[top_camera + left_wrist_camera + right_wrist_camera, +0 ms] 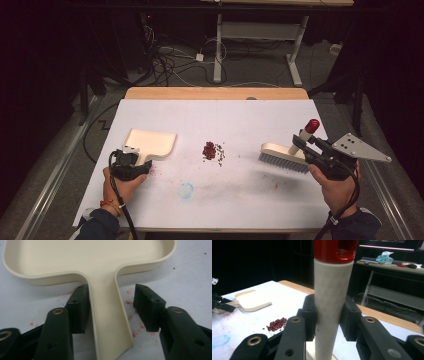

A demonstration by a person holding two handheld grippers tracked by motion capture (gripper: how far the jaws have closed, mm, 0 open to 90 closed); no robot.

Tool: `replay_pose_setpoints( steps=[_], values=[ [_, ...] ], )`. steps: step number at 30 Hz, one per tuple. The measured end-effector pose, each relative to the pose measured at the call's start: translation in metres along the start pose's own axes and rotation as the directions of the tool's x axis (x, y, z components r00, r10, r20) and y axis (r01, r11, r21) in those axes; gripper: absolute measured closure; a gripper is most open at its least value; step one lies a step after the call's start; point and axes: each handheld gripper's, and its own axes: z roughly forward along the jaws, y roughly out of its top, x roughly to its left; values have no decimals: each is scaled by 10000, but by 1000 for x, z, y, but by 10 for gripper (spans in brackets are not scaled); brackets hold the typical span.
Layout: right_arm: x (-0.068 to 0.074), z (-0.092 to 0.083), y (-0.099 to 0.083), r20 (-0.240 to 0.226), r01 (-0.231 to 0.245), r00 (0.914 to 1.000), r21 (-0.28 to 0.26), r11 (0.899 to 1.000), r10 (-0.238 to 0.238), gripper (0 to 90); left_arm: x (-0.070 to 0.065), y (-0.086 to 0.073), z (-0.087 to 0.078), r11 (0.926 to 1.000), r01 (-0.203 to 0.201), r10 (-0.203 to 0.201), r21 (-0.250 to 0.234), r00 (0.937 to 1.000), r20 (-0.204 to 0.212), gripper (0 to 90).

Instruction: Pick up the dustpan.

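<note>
A cream dustpan [152, 141] lies flat on the white mat at the left, its handle [107, 315] pointing toward the person. My left gripper [137, 162] straddles that handle: the left pad [80, 307] touches its side, while the right pad [147, 307] stands a gap away, so the gripper is open. At the right, my right gripper [305, 145] is shut on the pale, red-capped handle [332, 290] of a hand brush [282, 157], whose bristles rest on the mat. A small pile of red beans [212, 150] lies between dustpan and brush.
A white mat [225, 120] covers the wooden table [215, 93]. A faint blue stain [186, 190] marks the mat near the front, and red specks [128, 302] dot it around the dustpan handle. Desk legs and cables stand on the floor beyond the far edge.
</note>
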Motion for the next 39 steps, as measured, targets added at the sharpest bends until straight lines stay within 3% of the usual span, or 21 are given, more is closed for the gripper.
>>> replay_pose_setpoints(
  steps=[6,10,15,27,39],
  values=[
    [3,1,1,-23,-8,10000,9,10000,8,701,-5,3,0,9998,-106,108,157,9998,-159,633],
    [5,2,1,-77,91,9999,9,10000,-91,701,-3,5,0,9997,-50,51,257,10000,-54,637],
    [4,3,0,-92,48,9999,78,10000,-47,702,-4,10,-3,9987,-287,294,410,9994,-179,638],
    [3,5,-2,-85,-9,10000,231,9997,11,702,-5,14,-17,9973,-727,726,52,9973,81,639],
    [0,7,-5,-56,-36,10000,268,9996,37,702,-12,15,-38,9889,-1485,1487,-97,9883,352,639]
  ],
)
